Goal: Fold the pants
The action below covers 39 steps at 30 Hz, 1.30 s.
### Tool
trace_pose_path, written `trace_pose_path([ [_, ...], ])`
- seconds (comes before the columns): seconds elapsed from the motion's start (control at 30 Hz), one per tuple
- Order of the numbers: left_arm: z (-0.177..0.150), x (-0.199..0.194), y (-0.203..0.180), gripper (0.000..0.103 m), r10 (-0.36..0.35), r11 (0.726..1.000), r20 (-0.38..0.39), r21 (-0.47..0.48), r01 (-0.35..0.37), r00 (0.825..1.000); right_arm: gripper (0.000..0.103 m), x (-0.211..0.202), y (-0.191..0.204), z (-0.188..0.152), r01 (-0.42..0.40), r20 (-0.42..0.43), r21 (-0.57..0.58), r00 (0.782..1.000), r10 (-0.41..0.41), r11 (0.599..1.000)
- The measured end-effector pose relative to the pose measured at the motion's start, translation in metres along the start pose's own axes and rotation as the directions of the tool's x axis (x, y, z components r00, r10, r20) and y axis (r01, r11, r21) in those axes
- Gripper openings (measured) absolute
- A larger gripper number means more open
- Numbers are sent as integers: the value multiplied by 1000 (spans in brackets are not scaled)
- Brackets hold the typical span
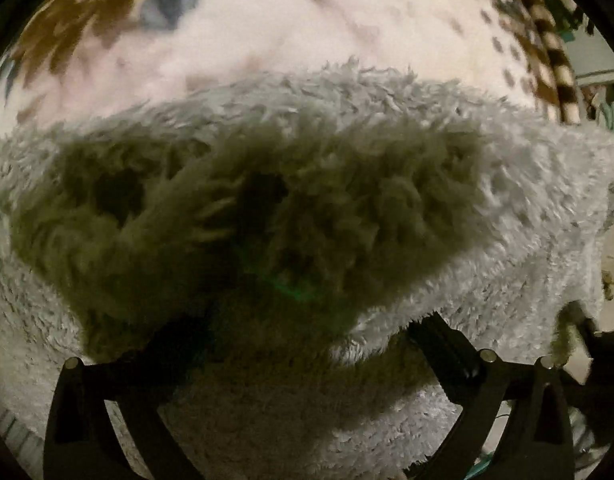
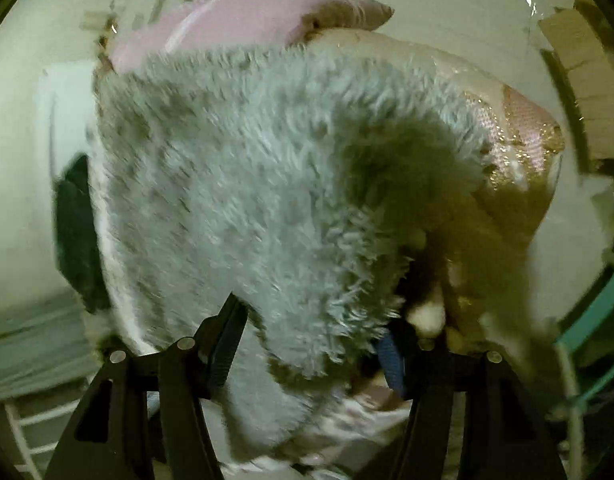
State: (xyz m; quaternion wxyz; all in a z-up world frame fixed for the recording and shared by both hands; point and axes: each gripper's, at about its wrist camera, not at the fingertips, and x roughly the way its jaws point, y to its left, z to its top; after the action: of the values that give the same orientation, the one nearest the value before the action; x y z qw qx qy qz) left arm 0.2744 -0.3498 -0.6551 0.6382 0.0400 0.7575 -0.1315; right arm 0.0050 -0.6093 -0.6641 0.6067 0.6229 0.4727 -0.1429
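The pants are pale grey and fluffy. In the left wrist view they drape over my left gripper and hide its fingertips; a fold casts a dark shadow in the middle. One black finger shows under the fabric edge. In the right wrist view the pants hang lifted in front of my right gripper, which is shut on the fabric. Its left finger presses the fleece and a blue pad shows at the right.
A cream blanket with brown and grey pattern lies beyond the pants. A pink pillow and a sequined cushion sit behind. A teal frame is at the right.
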Motion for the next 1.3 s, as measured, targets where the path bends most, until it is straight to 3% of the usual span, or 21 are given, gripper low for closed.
trace_pose_path([
  [0.13, 8, 0, -11, 103, 44, 999, -30, -21, -45, 999, 56, -10, 7, -8, -109, 73, -49, 991, 112, 993],
  [0.23, 19, 2, -15, 103, 57, 998, -60, -39, -59, 997, 56, 6, 5, -2, -88, 56, -34, 994, 90, 995],
  [0.3, 28, 2, -16, 103, 60, 997, -89, -43, -64, 994, 52, 16, 4, 6, -128, 61, -11, 990, 129, 992],
  [0.37, 38, 4, -8, 103, 59, 997, -109, -45, -64, 992, 44, 15, 16, 9, -182, 86, -52, 979, 186, 982],
  [0.43, 43, 7, -5, 103, 60, 997, -124, -47, -66, 990, 44, 12, 30, 9, -234, 89, -107, 966, 244, 966],
  [0.5, 48, 7, -6, 103, 67, 996, -135, -48, -74, 989, 44, 25, 36, 11, -183, 51, -130, 980, 191, 975],
  [0.57, 53, 6, -8, 103, 69, 996, -142, -48, -76, 987, 44, 42, 26, 16, -139, 20, -76, 990, 141, 987],
  [0.63, 57, -1, -3, 103, 64, 996, -125, -47, -70, 990, 43, 54, 19, 15, -142, 27, -46, 989, 144, 989],
  [0.67, 56, -7, -4, 103, 56, 997, -100, -43, -60, 993, 38, 53, 19, 14, -140, 41, -46, 989, 142, 989],
  [0.7, 55, -13, -1, 103, 48, 998, -79, -39, -51, 996, 25, 53, 22, 13, -129, 56, -56, 990, 132, 990],
  [0.73, 54, -19, -1, 103, 42, 999, -50, -32, -43, 998, 21, 50, 27, 10, -100, 81, -81, 991, 106, 992],
  [0.87, 43, -45, 1, 103, 71, 997, 37, -7, -71, 997, 17, 45, 60, -5, -10, 142, -157, 989, 32, 988],
  [1.03, 37, -72, 10, 103, 82, 997, 99, 2, -83, 992, 17, 23, 108, -34, 38, 207, -246, 978, 14, 968],
  [1.3, 7, -118, 80, 103, 40, 999, 160, -28, -36, 986, 16, -14, 187, -79, 109, 264, -401, 965, 1, 910],
])
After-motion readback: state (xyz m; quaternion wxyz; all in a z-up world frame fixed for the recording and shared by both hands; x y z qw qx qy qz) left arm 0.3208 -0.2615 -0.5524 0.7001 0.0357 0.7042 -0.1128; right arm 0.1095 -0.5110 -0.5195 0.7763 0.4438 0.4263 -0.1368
